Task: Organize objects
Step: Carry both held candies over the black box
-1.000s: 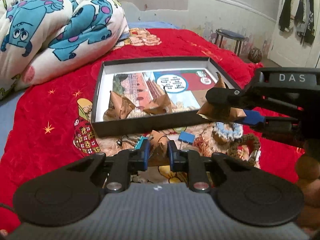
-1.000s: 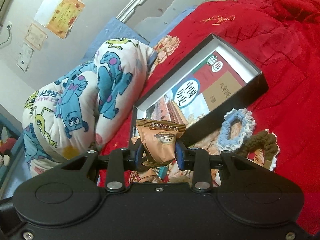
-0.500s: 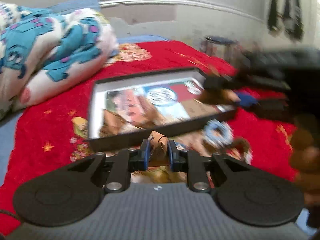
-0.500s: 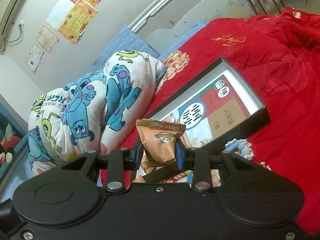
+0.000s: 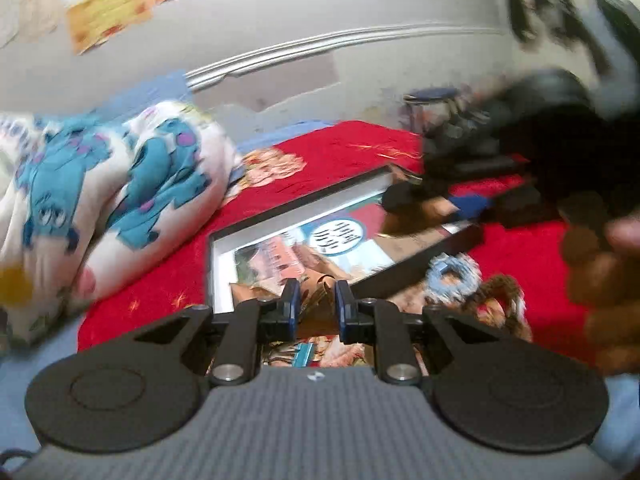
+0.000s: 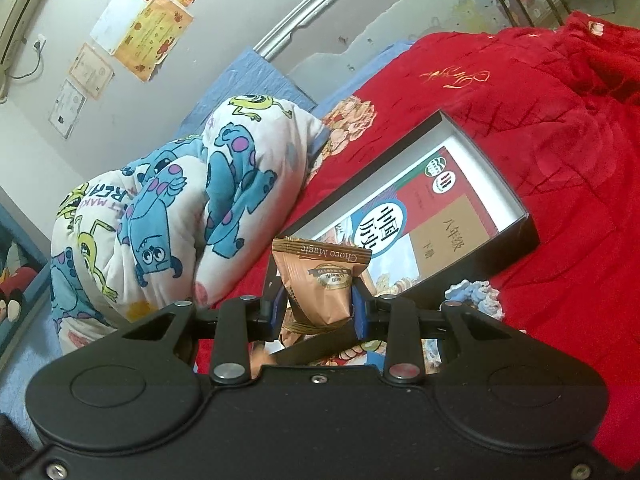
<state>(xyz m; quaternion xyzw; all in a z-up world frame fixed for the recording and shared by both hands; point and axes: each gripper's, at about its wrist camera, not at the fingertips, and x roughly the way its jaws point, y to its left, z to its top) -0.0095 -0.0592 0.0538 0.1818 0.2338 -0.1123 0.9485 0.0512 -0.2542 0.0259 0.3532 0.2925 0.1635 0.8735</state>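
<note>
The right gripper (image 6: 318, 304) grips a brown snack packet (image 6: 320, 280); the left gripper (image 5: 316, 304) pinches another packet (image 5: 316, 294). Next, I think, both go into the black box (image 6: 516, 236).

On the brown snack packet (image 6: 322, 280) clamped in your right gripper (image 6: 318, 306) you can read "Choco Magic", printed upside down along its top seam. The book cover (image 6: 420, 216) lying in the black box (image 6: 516, 236) carries the Chinese characters "中国历史", "八年级" and "下册". On the cartoon quilt (image 6: 168, 216) you can make out part of an inverted word, "REA".
</note>
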